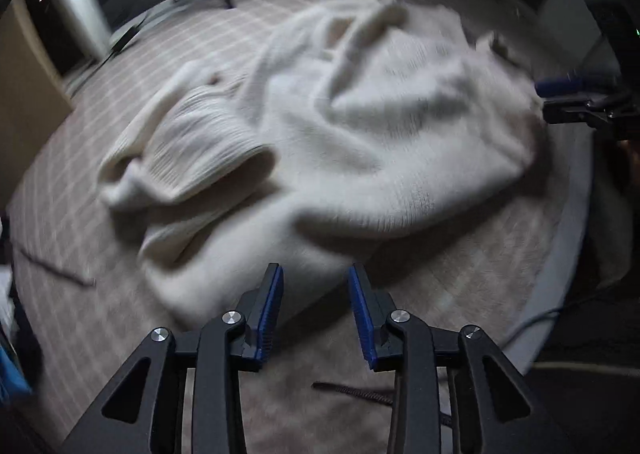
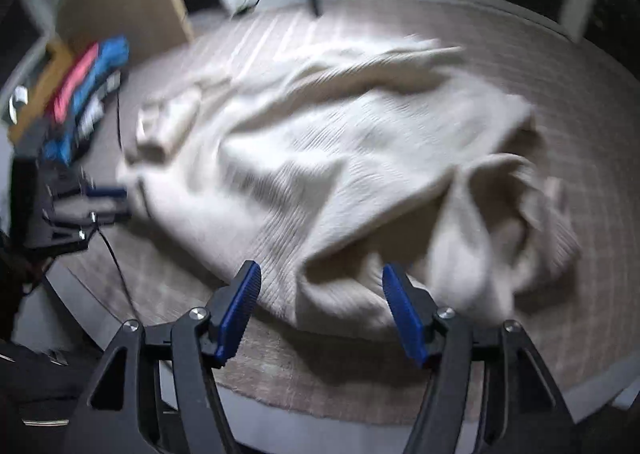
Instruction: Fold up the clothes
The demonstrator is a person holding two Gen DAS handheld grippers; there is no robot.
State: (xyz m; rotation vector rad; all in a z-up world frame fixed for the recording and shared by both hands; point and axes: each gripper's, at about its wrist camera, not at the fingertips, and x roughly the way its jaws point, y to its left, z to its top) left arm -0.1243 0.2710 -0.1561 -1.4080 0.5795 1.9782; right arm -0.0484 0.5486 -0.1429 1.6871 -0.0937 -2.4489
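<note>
Lying crumpled on a beige grid-patterned rug (image 1: 460, 286), the cream ribbed-knit sweater (image 1: 360, 126) has no clean long axis in the blurred frames. Left wrist view alone shows a ribbed cuff or hem opening (image 1: 224, 150) facing lower right, and a dark cord (image 1: 352, 394) on the rug near the camera. Right wrist view alone shows a stack of folded coloured clothes (image 2: 80, 94) at far left. Left gripper (image 1: 316, 310): jaws parted, nothing pinched, sweater edge just ahead. Right gripper (image 2: 320, 310): jaws wide apart, straddling a sweater fold, pads not pressing.
</note>
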